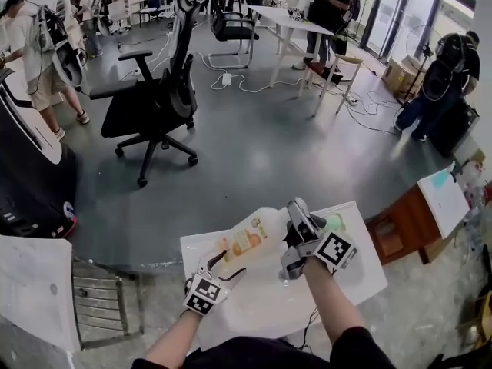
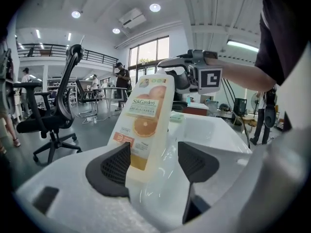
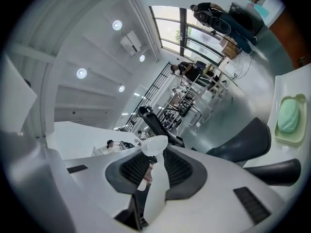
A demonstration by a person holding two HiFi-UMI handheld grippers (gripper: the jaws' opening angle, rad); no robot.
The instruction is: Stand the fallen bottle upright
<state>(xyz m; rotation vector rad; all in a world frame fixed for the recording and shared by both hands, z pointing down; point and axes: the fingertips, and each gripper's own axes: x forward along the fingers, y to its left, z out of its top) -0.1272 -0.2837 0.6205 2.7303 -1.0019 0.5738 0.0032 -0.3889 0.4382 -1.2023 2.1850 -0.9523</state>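
Translucent plastic bottle with orange label (image 1: 247, 241), tilted on the white table (image 1: 350, 283) at lower centre, looks light, semi-stiff and slick: right gripper (image 1: 290, 237) is clamped on its white neck, left gripper (image 1: 227, 266) gapes around the base, so I'd brace it low there.

A white table (image 1: 261, 306) stands on a grey floor (image 1: 254, 152). A tilted orange-labelled bottle (image 2: 146, 125) has its base on the tabletop. Just beyond the bottle sits a pale green soap dish (image 3: 293, 142) holding a green soap bar (image 3: 287, 114).
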